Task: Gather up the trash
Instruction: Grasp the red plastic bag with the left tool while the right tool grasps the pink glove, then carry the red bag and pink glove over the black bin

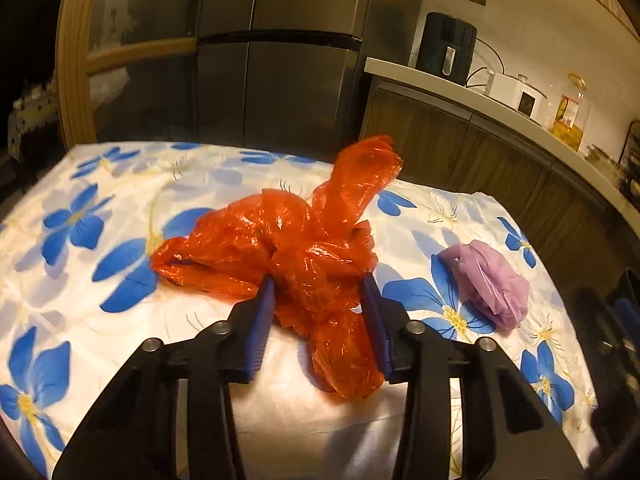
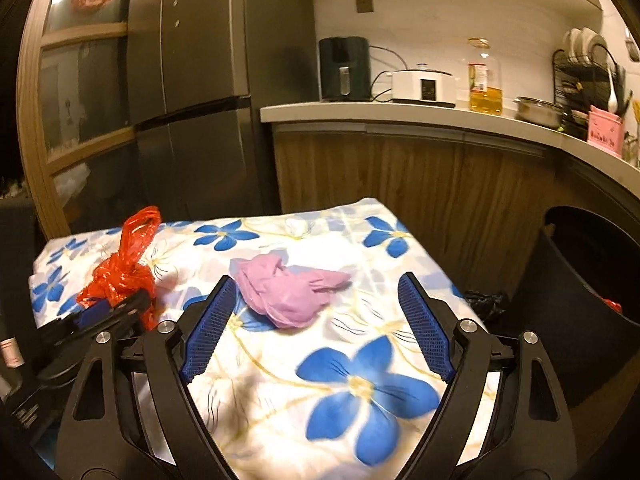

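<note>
So the step in hand looks like grabbing the red plastic bag (image 1: 280,256). It's crumpled up on the flowered tablecloth (image 1: 80,208), with one handle loop sticking up on the fridge side. The left gripper (image 1: 320,292) has its blue pads on either side of the bag's bunched middle, jaws partly closed around it. The pads touch the plastic on both flanks, but I can't really tell whether it's clamped firm yet or just framing it, so I'd call it closing in rather than a finished grip.

The right gripper (image 2: 316,320) is spread wide open and holds nothing. It points at the crumpled purple plastic bag (image 2: 288,296), which lies on the cloth just beyond the fingertips, toward the counter from the red bag and well apart from it. The left pad is right beside the purple bag's edge, not on it.

There's a dark trash bin (image 2: 592,280) on the floor off the cloth's edge, on the far side of the purple bag from the red one, with something red already showing inside.

My guess for the next move: left needs to squeeze fully shut on the bunched part so the slippery film doesn't slide out on the lift. Right needs to push forward until the purple wad sits between the pads, then close.
</note>
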A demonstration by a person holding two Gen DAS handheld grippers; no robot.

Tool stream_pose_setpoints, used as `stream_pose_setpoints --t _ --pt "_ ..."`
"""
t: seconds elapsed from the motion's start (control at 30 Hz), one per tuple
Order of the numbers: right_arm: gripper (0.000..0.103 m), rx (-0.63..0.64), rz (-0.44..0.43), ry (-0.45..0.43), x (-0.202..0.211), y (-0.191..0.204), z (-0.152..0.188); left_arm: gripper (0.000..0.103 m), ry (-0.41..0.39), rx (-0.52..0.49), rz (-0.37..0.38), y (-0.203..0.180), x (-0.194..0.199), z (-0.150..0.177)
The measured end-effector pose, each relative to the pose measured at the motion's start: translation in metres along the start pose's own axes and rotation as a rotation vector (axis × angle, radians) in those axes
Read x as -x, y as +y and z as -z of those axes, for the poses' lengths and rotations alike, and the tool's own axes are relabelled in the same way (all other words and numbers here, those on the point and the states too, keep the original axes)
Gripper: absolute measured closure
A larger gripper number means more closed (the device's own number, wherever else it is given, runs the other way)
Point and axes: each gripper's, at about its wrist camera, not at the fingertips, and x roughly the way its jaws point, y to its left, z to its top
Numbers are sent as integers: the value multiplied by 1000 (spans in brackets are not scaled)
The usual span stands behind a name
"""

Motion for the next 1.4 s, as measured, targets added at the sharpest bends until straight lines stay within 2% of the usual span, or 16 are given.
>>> stream_pose_setpoints --t 0.3,0.43,0.57,0.67,1.07,1.4 --pt "55 18 -9 159 -56 17 4 67 -34 64 49 12 7 5" --pt "62 32 -22 197 -67 22 10 67 -40 68 56 12 8 6" --pt "87 52 -31 215 -72 26 13 67 -41 67 61 12 7 6" --pt "96 60 -42 206 -69 27 13 67 -43 66 62 13 7 7" --pt "100 43 -60 94 -25 18 -1 70 -46 45 79 12 24 9" --pt "100 13 -73 9 38 -1 -11 70 -84 12 101 6 69 10"
